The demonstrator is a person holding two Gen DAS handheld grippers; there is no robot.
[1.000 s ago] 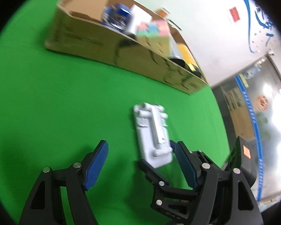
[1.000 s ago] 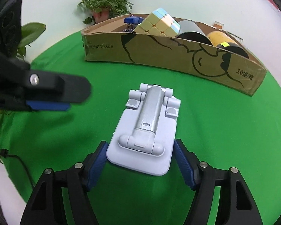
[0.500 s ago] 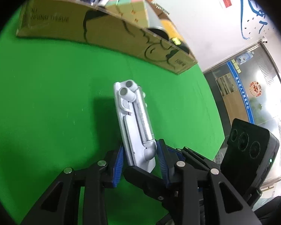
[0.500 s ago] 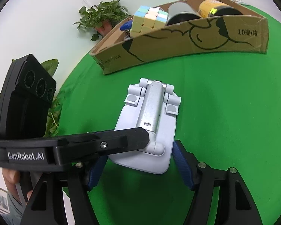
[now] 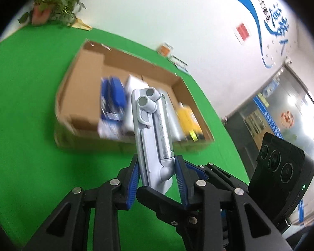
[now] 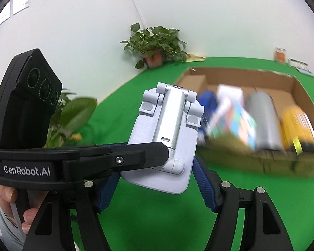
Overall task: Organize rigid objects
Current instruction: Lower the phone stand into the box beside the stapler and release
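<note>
**Folded stand held by both grippers above the green cloth**

The left gripper [image 5: 157, 179] has its blue pads pressed on the two faces of the white folded stand [image 5: 151, 133], near its lower end. The right gripper [image 6: 155, 177] is closed on the same stand [image 6: 167, 133] across its width; its left pad is mostly hidden behind the left gripper's black finger, which crosses that view from the left, so contact on that side is hard to confirm. The stand's bottom edge is covered by that finger too.

Ahead of both grippers lies the cardboard box [image 6: 299, 87] on the green cloth [image 5: 27, 104]. Its contents are smeared by blur: a blue item [image 5: 113, 100], a pastel cube [image 6: 238, 123], a grey cylinder [image 6: 261, 121] and a yellow container [image 6: 295, 125] can be guessed only by colour and outline. A potted plant [image 6: 155, 41] stands beyond the box by the wall. Fingertips of a hand [image 6: 16, 207] show at the lower left edge, cut off.
</note>
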